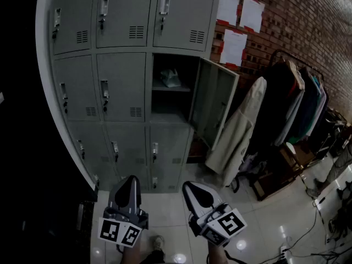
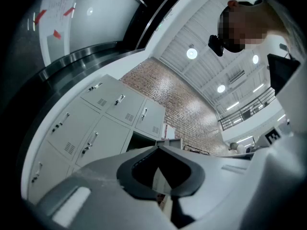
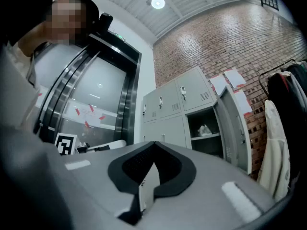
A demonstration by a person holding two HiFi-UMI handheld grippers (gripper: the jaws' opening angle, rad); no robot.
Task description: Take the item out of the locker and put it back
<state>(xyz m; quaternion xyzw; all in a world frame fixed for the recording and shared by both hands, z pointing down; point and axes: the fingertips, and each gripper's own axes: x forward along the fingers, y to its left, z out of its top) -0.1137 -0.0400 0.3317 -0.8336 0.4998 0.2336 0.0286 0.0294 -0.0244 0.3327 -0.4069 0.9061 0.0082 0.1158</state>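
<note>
Grey lockers (image 1: 124, 87) stand by a brick wall (image 1: 308, 15); one, at 12 o'clock, is open with a small pale item (image 1: 171, 78) on its shelf. The left gripper (image 1: 132, 179) at 7 o'clock and right gripper (image 1: 191, 187) at 5 o'clock are both pinched shut, empty. Only the right gripper view shows the item too; the left shows ceiling lights (image 2: 192, 53).

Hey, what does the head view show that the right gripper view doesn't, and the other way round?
Only the head view: the tiled floor, the bottom locker row, a shoe. Only the right gripper view: the ceiling light and a glass wall with red marks. Both: the open locker, the pale item on its shelf, the hanging coats.
</note>
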